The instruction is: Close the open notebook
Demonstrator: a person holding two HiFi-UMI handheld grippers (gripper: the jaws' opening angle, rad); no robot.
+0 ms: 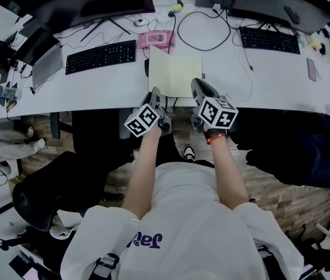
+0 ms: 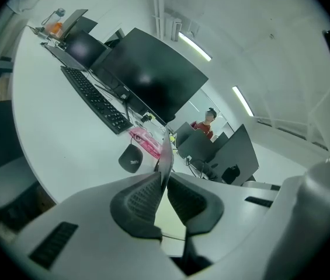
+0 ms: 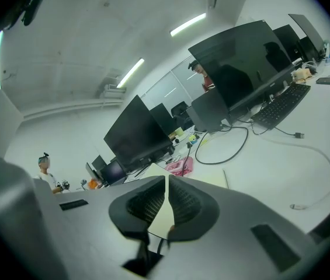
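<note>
While the notebook [image 1: 176, 72] lies open on the white desk [image 1: 94, 89], its pale yellow pages facing up, both tools grip it from its near edge. The left gripper [image 1: 155, 92] meets the near left corner of the notebook; in the left gripper view its jaws [image 2: 163, 179] are almost together, pinching a thin leaf of the notebook [image 2: 166, 156] that stands edge-on and rises above the pads. The right gripper [image 1: 195, 84] meets the near right corner of the notebook; in the right gripper view its jaws [image 3: 166, 182] are likewise nearly closed, with a thin pale sheet [image 3: 162, 214] clamped between the ribbed pads. Whether the pinched leaves are pages or cover cannot be told. A pink pouch [image 1: 156, 38] sits just beyond the far edge of the notebook. A black mouse [image 2: 131, 158] rests just beside the notebook's left edge, and a black keyboard [image 1: 100, 56] lies farther to the left of the notebook. A looped black cable [image 1: 202, 31] lies beyond the notebook's far right corner, and a second keyboard [image 1: 268, 39] is well apart to the notebook's right.
</note>
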